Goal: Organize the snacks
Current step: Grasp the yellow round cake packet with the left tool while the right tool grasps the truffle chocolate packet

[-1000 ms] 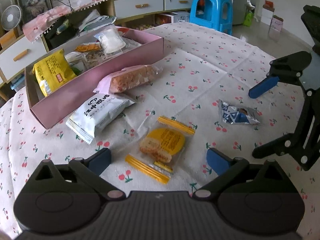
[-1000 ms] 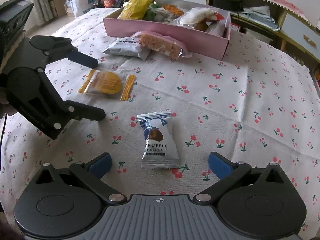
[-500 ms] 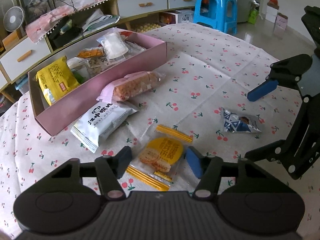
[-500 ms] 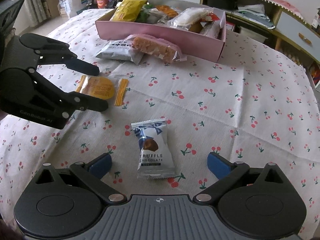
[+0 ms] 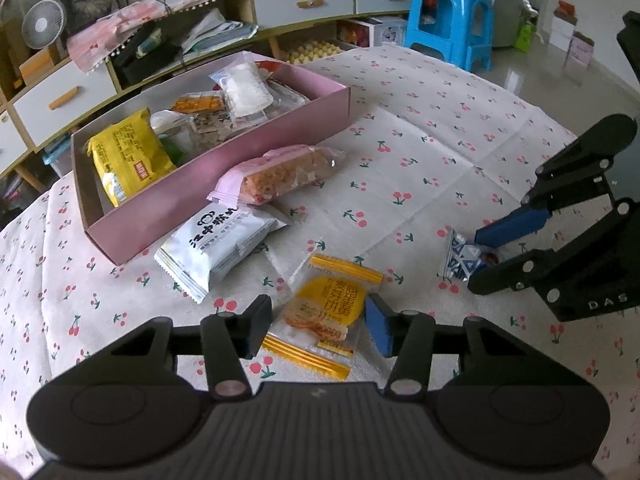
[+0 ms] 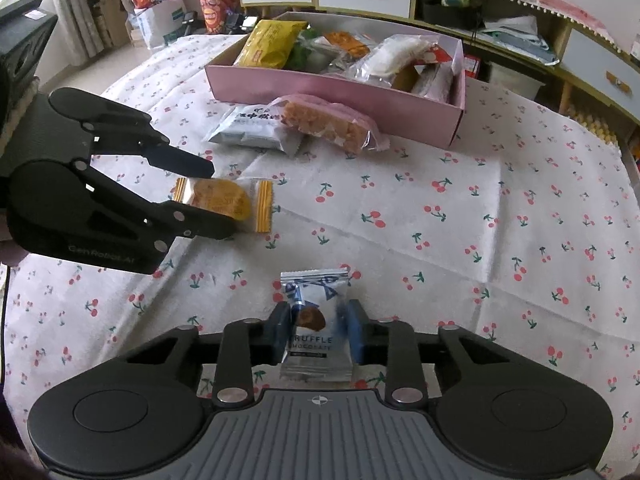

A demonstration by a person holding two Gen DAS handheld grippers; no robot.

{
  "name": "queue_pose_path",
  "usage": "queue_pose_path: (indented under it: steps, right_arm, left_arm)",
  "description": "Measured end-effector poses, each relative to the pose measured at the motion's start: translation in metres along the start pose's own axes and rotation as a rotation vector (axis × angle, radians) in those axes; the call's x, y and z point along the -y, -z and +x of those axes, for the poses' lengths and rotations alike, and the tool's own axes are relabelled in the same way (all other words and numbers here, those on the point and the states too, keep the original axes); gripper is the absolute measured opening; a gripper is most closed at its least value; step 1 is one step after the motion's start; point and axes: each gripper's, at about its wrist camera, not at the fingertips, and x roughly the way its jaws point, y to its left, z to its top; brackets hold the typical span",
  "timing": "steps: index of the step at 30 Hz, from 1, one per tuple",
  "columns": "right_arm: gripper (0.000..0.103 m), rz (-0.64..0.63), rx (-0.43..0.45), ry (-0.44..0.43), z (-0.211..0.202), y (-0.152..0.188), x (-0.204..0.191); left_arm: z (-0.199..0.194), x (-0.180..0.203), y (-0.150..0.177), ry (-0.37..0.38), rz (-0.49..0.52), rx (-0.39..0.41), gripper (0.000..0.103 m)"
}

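Left claw: its jaws had just been closing and were pinched on the yellow biscuit packet, which lay flat on the counter.
Right claw: its jaws had just been closing and were pressed against both sides of the chocolate packet; whether the packet was raised off the cloth could not be told.
Pink box: filled with snacks, set at the far side.
Loose snacks: a pink-wrapped bar and a white packet were left just beside the box.
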Motion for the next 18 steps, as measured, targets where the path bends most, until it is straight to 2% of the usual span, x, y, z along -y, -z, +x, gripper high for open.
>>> queue_pose_path:
  steps: [8,10,12,17,18]
  right_arm:
    - [0.027,0.019,0.016,-0.009,-0.008,-0.005,0.000]
    - [0.027,0.033,0.027,-0.016,-0.011,-0.008,0.001]
    - [0.027,0.053,0.035,-0.022,-0.014,-0.010,0.003]
    - [0.027,0.084,0.035,-0.018,-0.014,-0.013,0.006]
    - [0.027,0.090,0.033,-0.014,-0.013,-0.013,0.007]
  left_arm:
    - [-0.009,-0.001,-0.006,-0.009,-0.030,0.017,0.044]
    - [-0.011,0.000,-0.007,-0.010,-0.034,0.018,0.034]
    - [-0.011,-0.001,-0.007,-0.011,-0.040,0.017,0.031]
    - [-0.008,-0.004,-0.002,0.027,-0.027,-0.011,0.033]
    - [-0.008,-0.004,-0.001,0.039,-0.025,-0.015,0.038]
